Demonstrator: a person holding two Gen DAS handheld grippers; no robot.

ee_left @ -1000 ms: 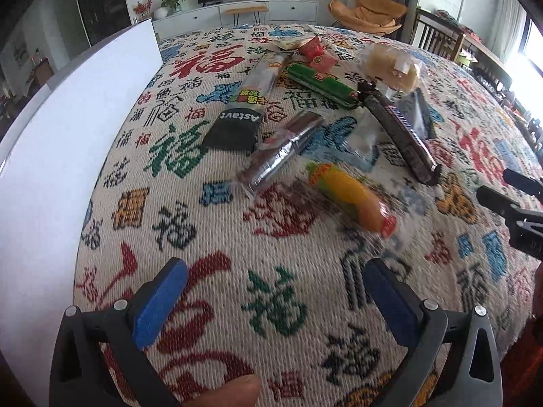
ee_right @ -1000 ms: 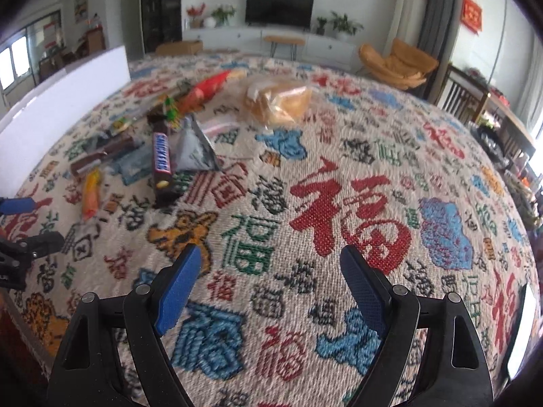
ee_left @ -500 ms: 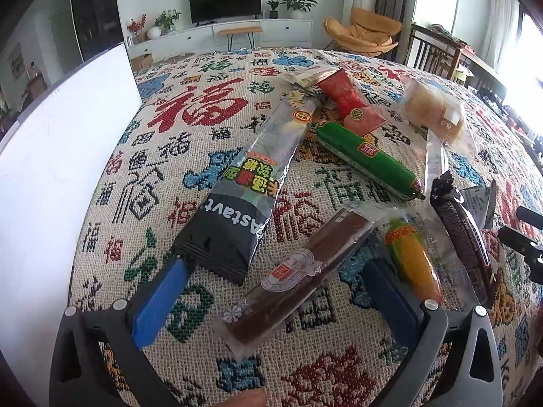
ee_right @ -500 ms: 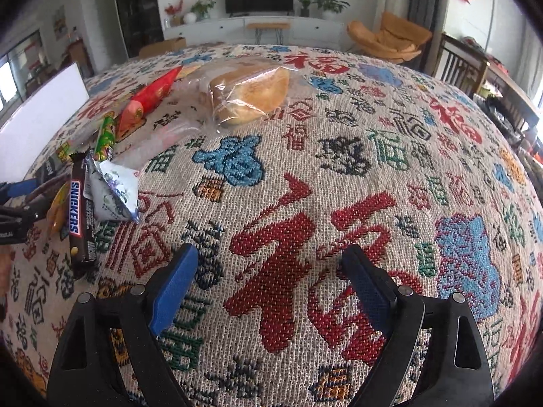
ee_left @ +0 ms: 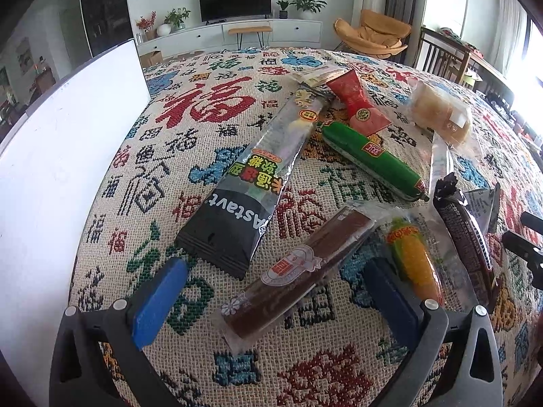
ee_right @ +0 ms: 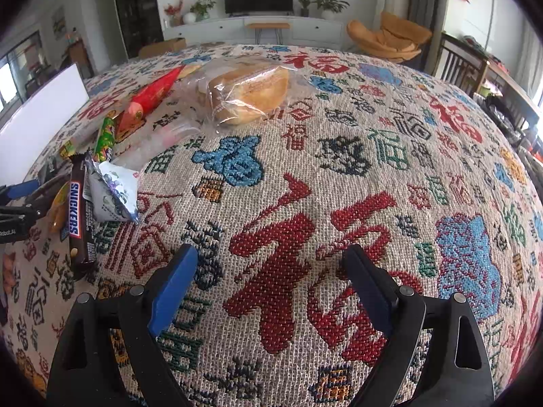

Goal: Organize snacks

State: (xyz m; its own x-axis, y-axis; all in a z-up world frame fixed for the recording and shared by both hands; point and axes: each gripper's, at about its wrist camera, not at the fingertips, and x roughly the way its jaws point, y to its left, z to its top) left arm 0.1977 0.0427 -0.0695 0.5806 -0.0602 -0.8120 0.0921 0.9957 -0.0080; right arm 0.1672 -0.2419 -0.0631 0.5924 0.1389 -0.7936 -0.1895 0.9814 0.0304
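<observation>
Snacks lie in a loose heap on a patterned tablecloth. My left gripper is open and low over the cloth. The near end of a brown bar in clear wrap lies between its blue pads, untouched. Around it lie a long black packet, a green sausage, a red packet, a yellow corn-shaped snack, a Snickers bar and bagged bread. My right gripper is open over bare cloth, with the Snickers bar and a silver packet to its left.
A white board or box wall stands along the table's left side. Bagged bread lies far ahead of the right gripper. Chairs, a TV cabinet and plants stand beyond the table. The cloth right of the heap carries no snacks.
Both grippers moved forward over the table toward the snacks, then stopped. The brown bar now lies between the left gripper's fingers. Both stayed open.
</observation>
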